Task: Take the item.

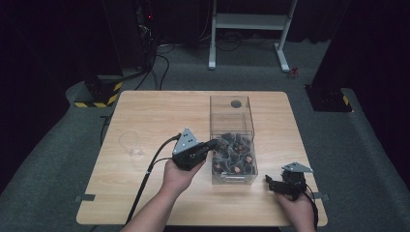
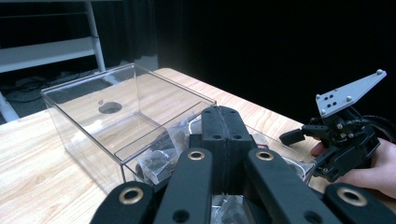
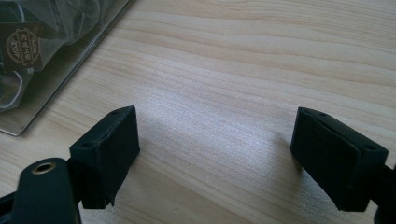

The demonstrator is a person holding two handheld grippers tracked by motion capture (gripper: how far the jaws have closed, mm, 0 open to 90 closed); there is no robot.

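A clear plastic box (image 1: 232, 116) stands right of the table's middle, its near half holding several dark sachets (image 1: 234, 157) in clear wrapping. My left gripper (image 1: 214, 142) reaches over the box's left wall above the sachets. In the left gripper view its jaws (image 2: 227, 126) are pressed together and I see nothing between the pads; sachets (image 2: 159, 158) lie just beneath. My right gripper (image 1: 269, 181) rests near the table's front right corner, right of the box. Its jaws (image 3: 215, 140) stand wide open over bare wood, with the box's corner (image 3: 70, 70) to their left.
A clear glass cup (image 1: 130, 144) stands on the left part of the table (image 1: 159, 106). The box's far half holds just a dark round spot (image 1: 236, 103) on its floor. Beyond the table stand a white frame (image 1: 251, 21) and black bases with yellow-black tape (image 1: 99, 92).
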